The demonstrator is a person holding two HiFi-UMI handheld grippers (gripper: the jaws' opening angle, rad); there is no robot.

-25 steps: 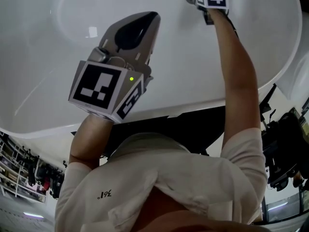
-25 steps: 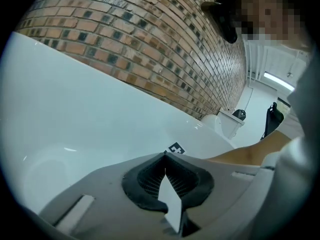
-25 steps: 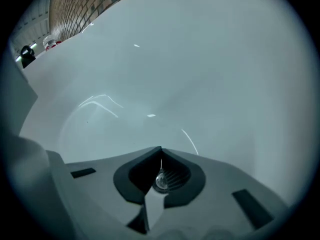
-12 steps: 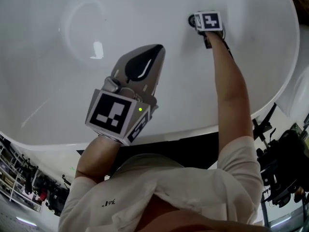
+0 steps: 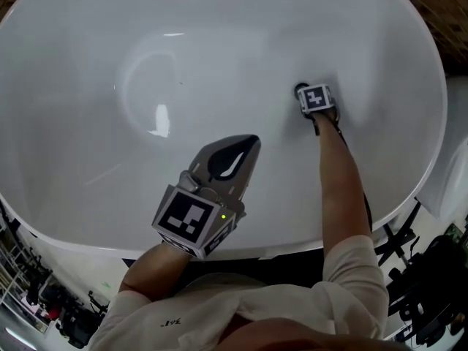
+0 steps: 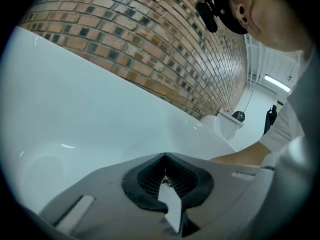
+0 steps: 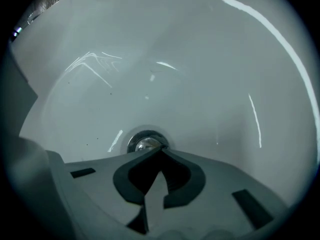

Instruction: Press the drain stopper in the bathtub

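White enamel fills nearly every view: there is one bathtub [image 5: 88, 86], oval and glossy, with some bright streaks of light on its curved floor. On this floor sits one drain stopper [image 7: 145, 145], a round shiny metal cap inside a dark ring, toward the right end of the tub as the head view shows it.

Two grippers are in the scene. The right gripper [image 7: 161, 151] is deep down in the tub at the end of a stretched bare forearm [image 5: 340, 189]. Its two jaws are pressed together with nothing between them, and their joined tips stand right at the near edge of the stopper, covering its lower part. I cannot tell for sure if the tips press on the metal. The left gripper [image 6: 165, 155] hangs higher, above the middle of the tub and well apart from the stopper. Its jaws are also closed tip to tip and hold nothing.

Each gripper carries one cube with black and white squares, so two cubes: one [image 5: 191, 221] on the left, one [image 5: 316, 98] on the right, the second hiding most of the right gripper from above.

Behind the far rim of the tub stands one brick wall [image 6: 150, 44]. The person wears a light shirt [image 5: 241, 320] with short sleeves
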